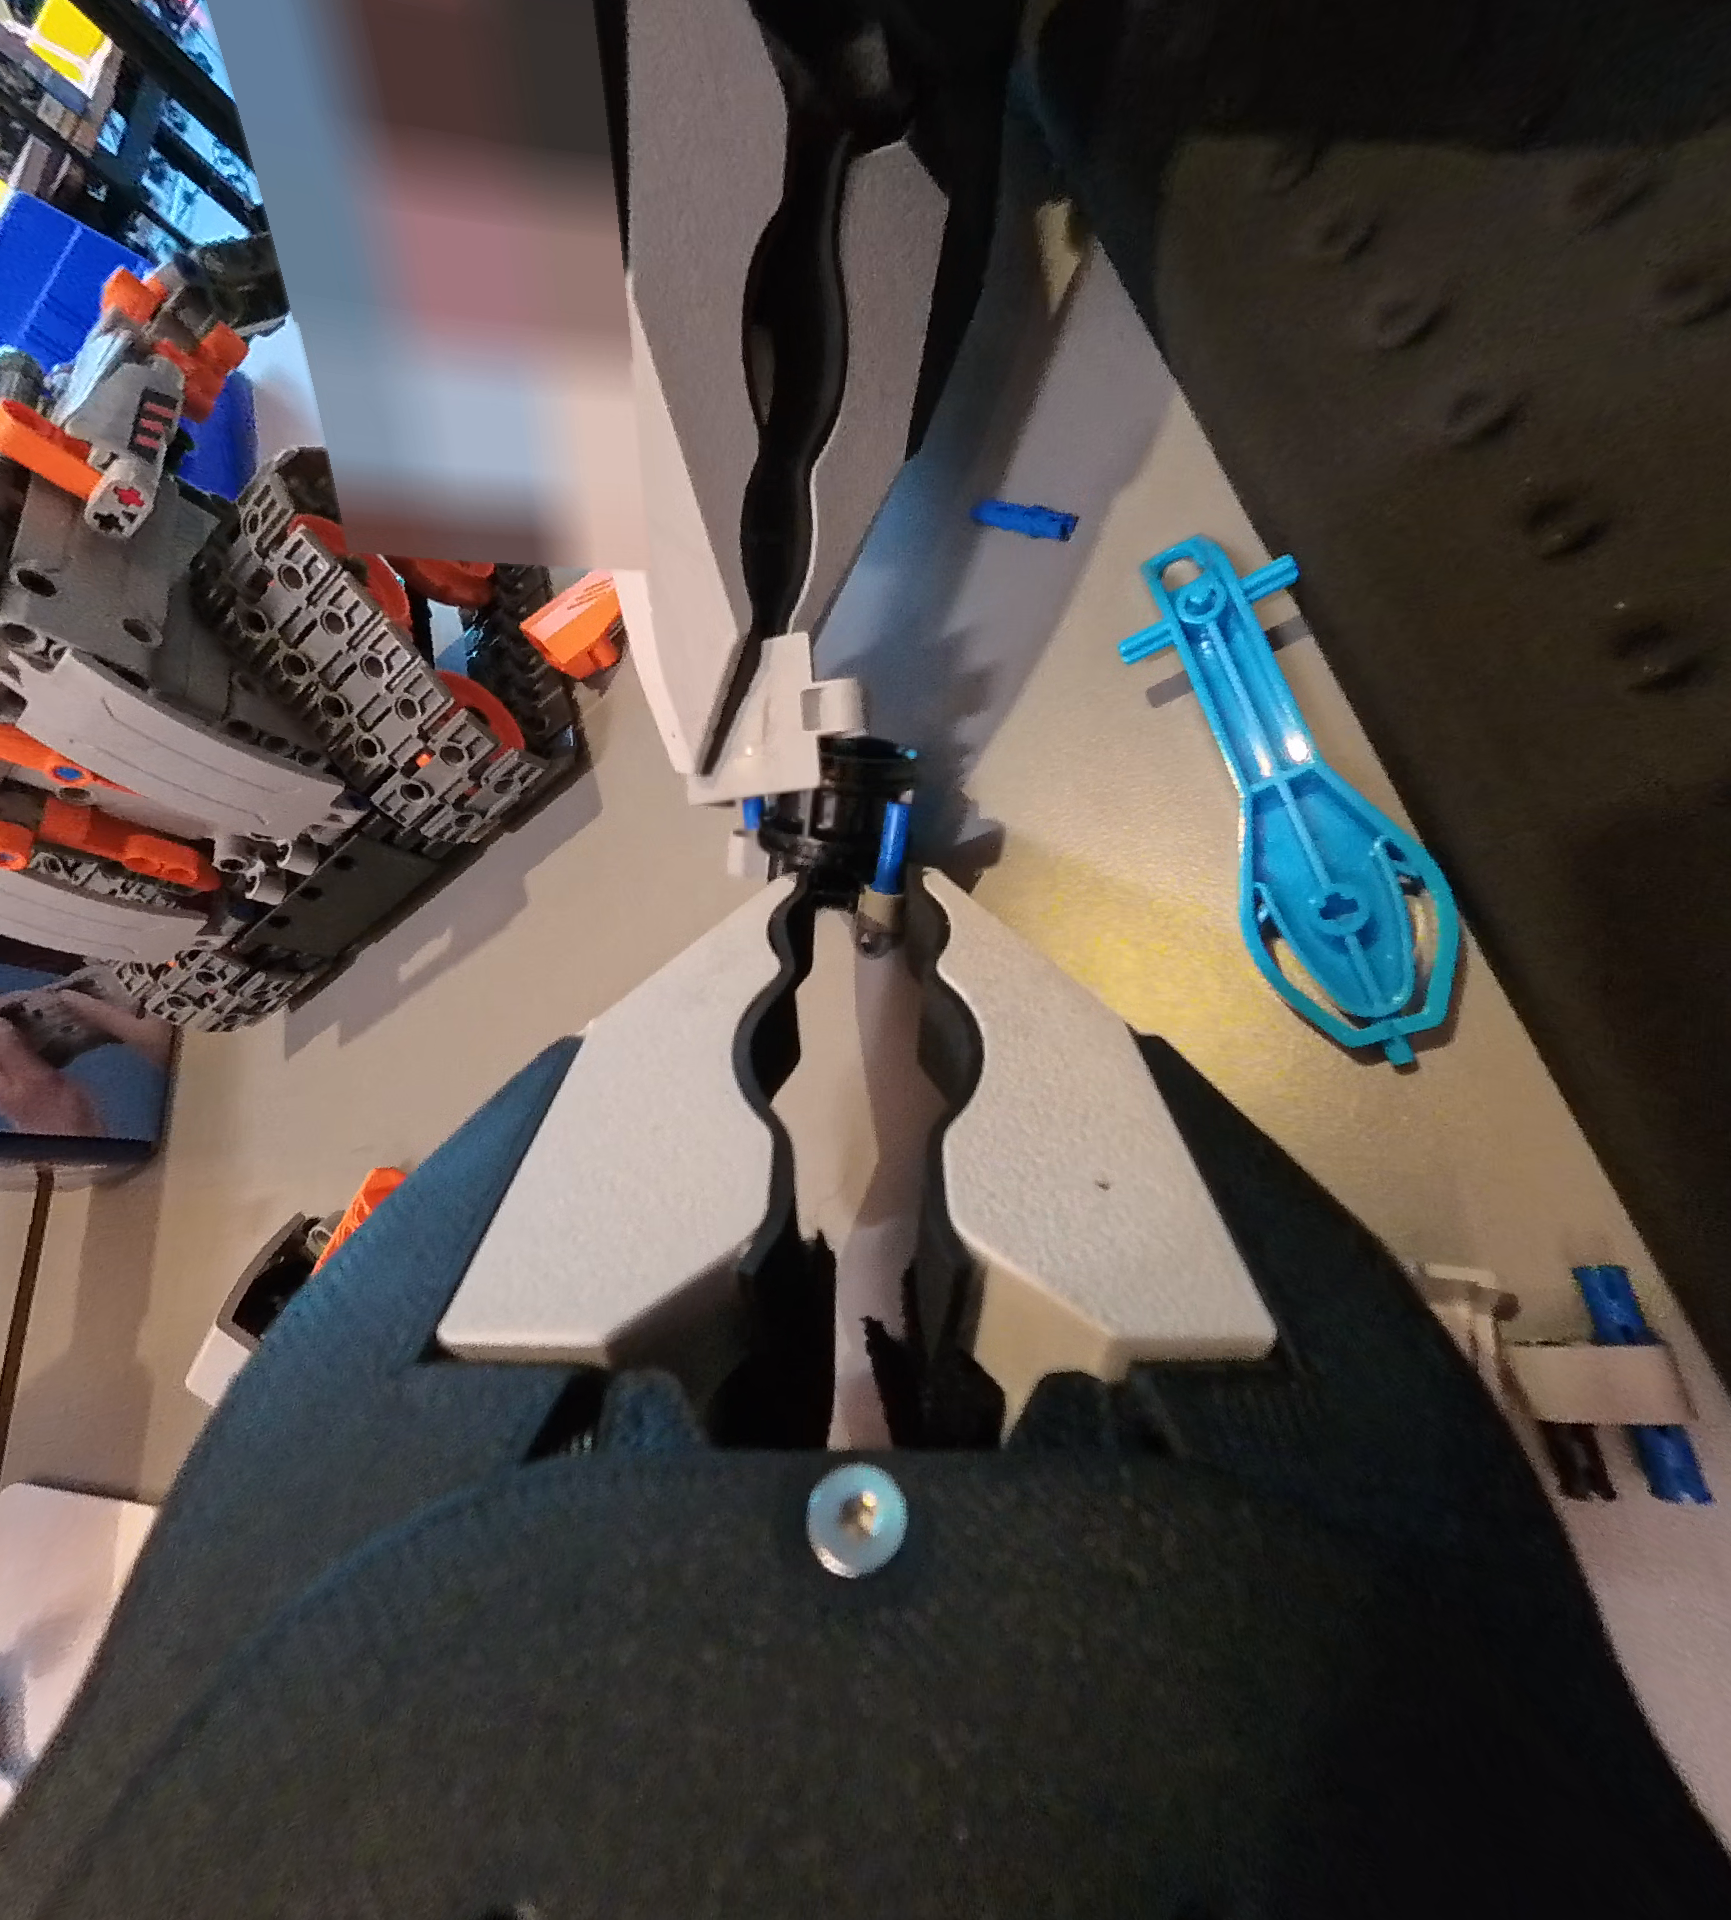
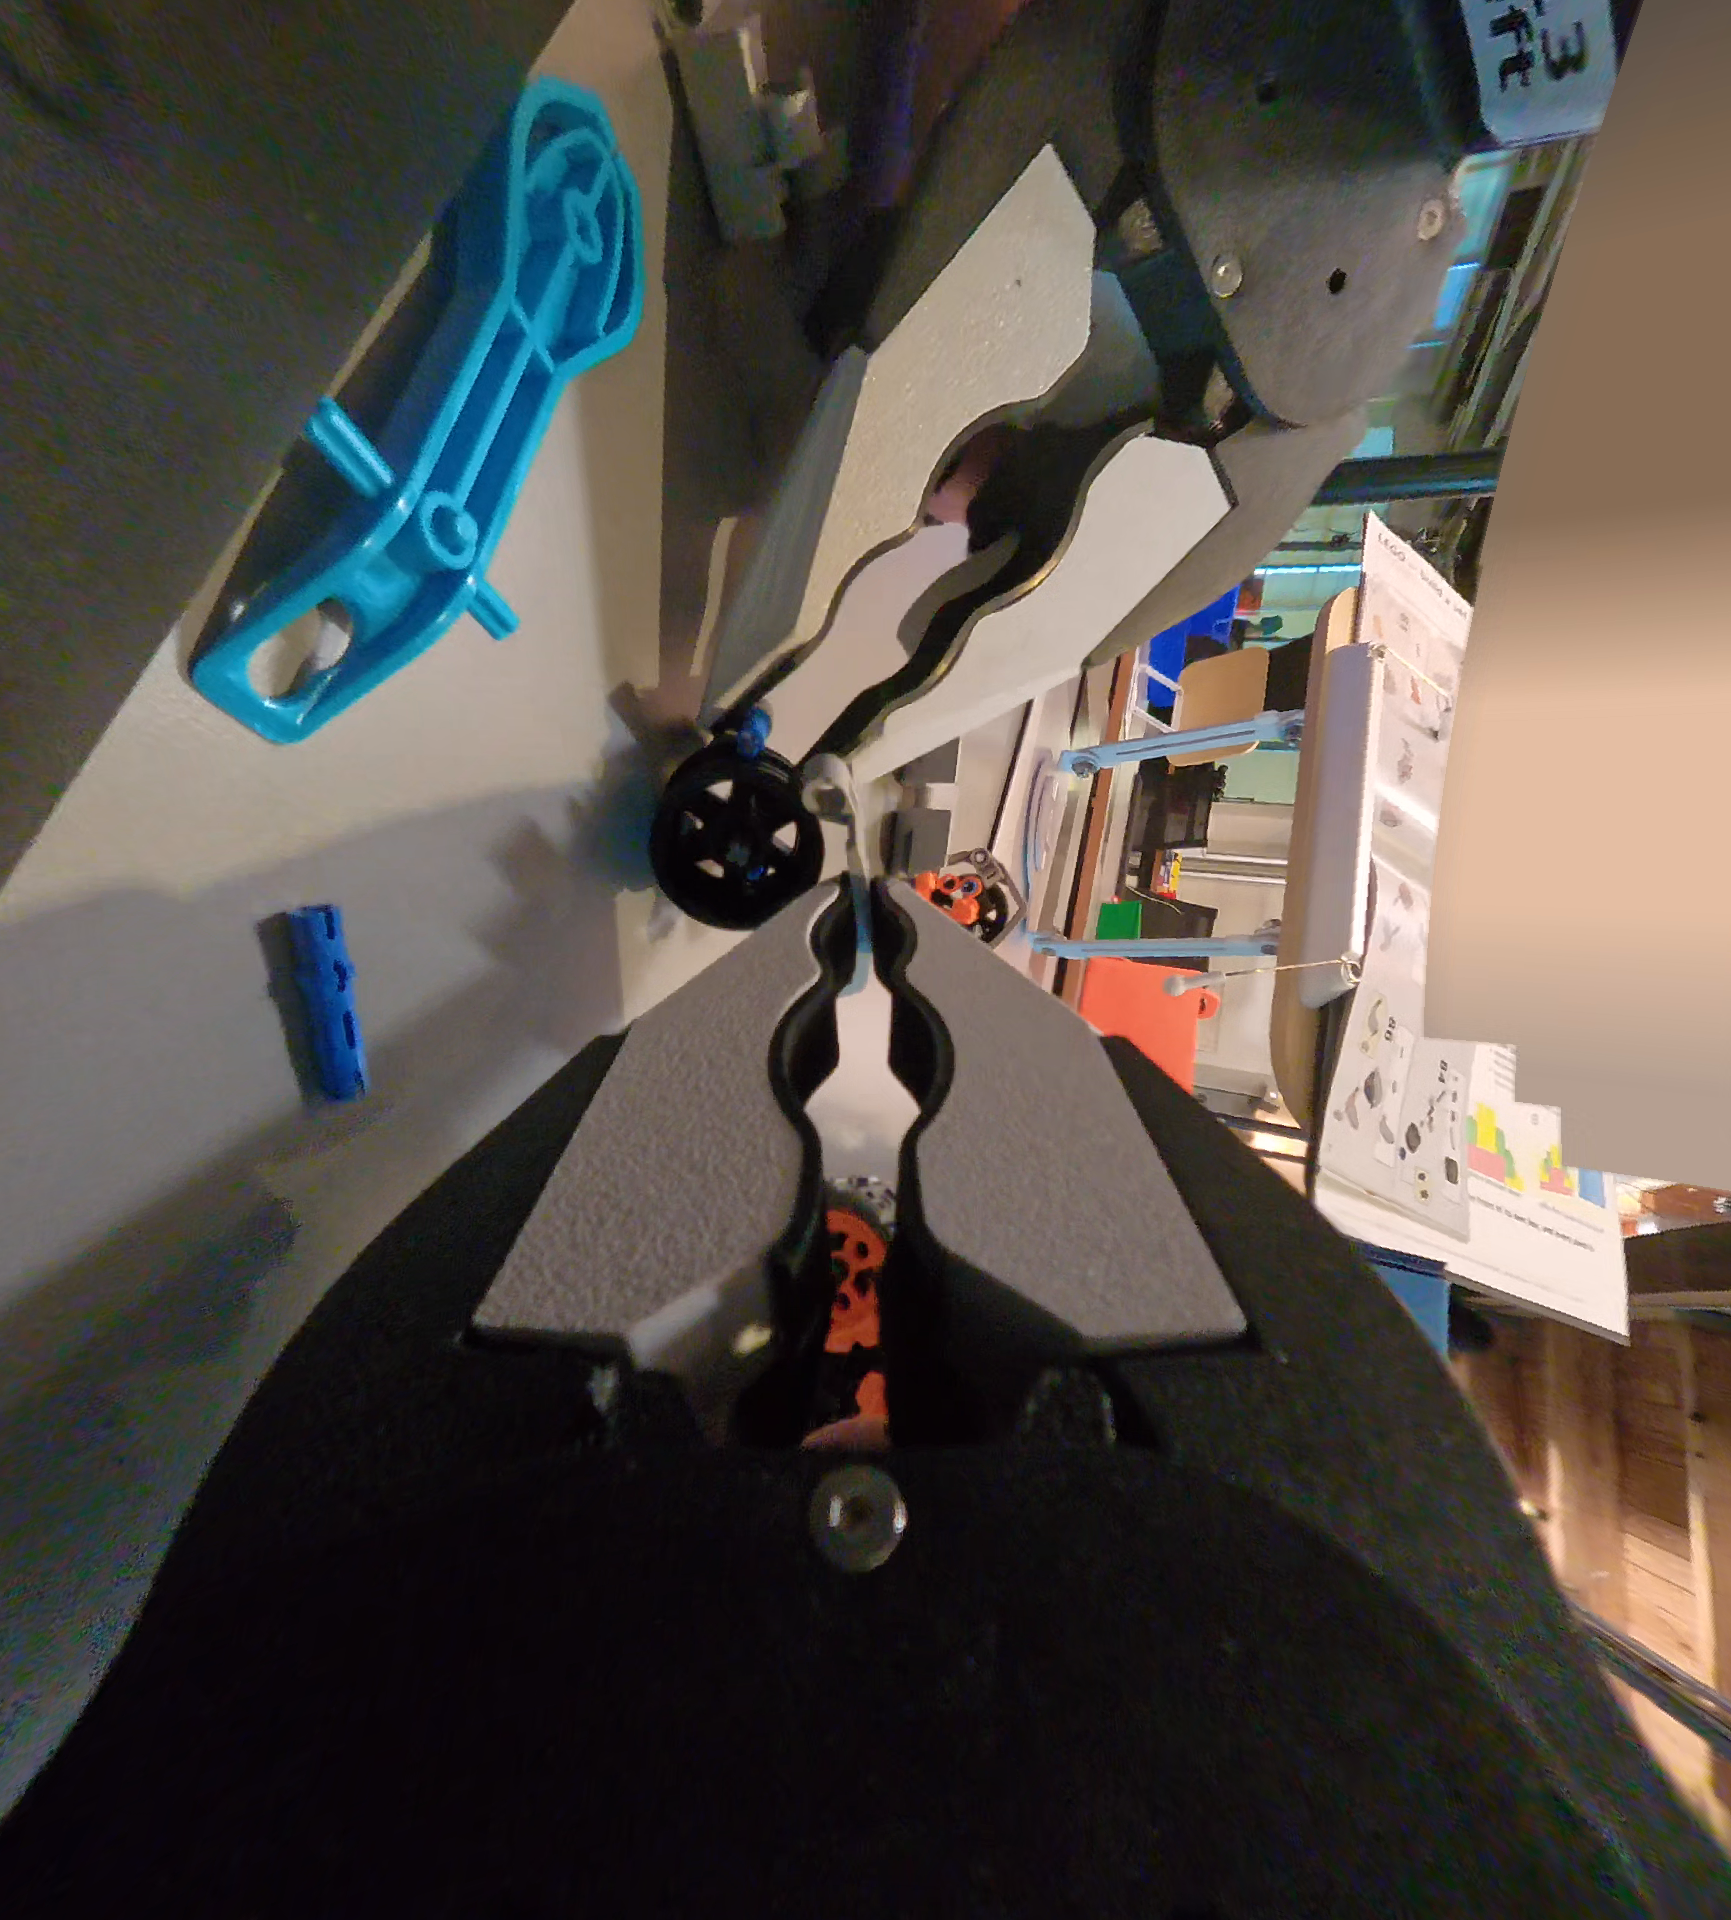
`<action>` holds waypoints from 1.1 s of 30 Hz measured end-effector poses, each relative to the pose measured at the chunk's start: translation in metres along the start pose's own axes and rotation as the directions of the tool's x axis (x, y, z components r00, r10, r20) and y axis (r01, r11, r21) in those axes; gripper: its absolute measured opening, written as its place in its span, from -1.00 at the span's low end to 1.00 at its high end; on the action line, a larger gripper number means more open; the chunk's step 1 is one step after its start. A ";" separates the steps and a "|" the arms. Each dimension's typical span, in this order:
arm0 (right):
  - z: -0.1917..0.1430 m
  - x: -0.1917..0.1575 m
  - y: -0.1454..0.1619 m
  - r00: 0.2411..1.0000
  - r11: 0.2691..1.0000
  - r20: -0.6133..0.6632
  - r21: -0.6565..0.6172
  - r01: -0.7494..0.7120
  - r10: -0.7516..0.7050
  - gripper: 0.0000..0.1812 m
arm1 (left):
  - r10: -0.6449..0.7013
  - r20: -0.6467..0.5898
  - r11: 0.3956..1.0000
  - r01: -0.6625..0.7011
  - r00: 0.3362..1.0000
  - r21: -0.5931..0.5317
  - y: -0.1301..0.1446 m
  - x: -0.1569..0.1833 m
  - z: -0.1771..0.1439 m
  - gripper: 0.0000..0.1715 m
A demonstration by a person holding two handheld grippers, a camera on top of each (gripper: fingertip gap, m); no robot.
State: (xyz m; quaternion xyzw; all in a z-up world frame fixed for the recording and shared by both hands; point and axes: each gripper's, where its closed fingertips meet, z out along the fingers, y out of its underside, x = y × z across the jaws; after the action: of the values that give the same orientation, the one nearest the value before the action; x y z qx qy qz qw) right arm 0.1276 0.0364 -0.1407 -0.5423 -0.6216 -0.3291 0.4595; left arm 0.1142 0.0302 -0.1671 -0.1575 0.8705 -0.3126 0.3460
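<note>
Black wheel assembly [image 1: 845, 821] sits pinched between both closed hand-held grippers, left [image 1: 856, 894] and right [image 2: 861, 894], above the table [image 1: 1100, 831].

At frame centre the left tool [image 1: 856, 899] grips a small assembly [image 1: 845, 821] of black wheel and blue pins, met from above by the right tool [image 1: 773, 717]. A turquoise part [image 1: 1308, 821] lies right on the surface [image 1: 1079, 862]; a tracked grey-orange model [image 1: 196, 707] sits left.
</note>
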 end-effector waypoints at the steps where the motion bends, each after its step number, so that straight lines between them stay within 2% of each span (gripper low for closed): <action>1: 0.000 0.000 -0.001 1.000 1.000 0.002 0.009 -0.016 0.016 -1.00 | 0.001 0.000 1.000 -0.001 1.000 0.002 0.000 0.000 0.000 -0.84; 9: 0.002 0.002 0.006 0.997 0.997 0.010 0.016 -0.080 0.080 -1.00 | -0.010 -0.010 1.000 0.010 1.000 0.015 -0.001 0.000 0.000 -0.84; 23: 0.004 -0.001 0.005 0.998 0.998 0.018 0.022 -0.059 0.059 -1.00 | -0.058 -0.047 0.998 0.060 0.997 0.034 -0.001 -0.001 0.000 -0.84; 33: 0.004 -0.002 0.007 1.000 1.000 0.017 -0.007 0.011 -0.011 -1.00 | -0.187 -0.145 0.979 0.197 0.971 0.053 -0.003 -0.005 -0.001 -0.84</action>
State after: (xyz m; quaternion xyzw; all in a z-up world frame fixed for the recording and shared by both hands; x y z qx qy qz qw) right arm 0.1335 0.0408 -0.1446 -0.5432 -0.6273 -0.3291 0.4506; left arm 0.1169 0.0310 -0.1626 -0.2072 0.8623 -0.3838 0.2574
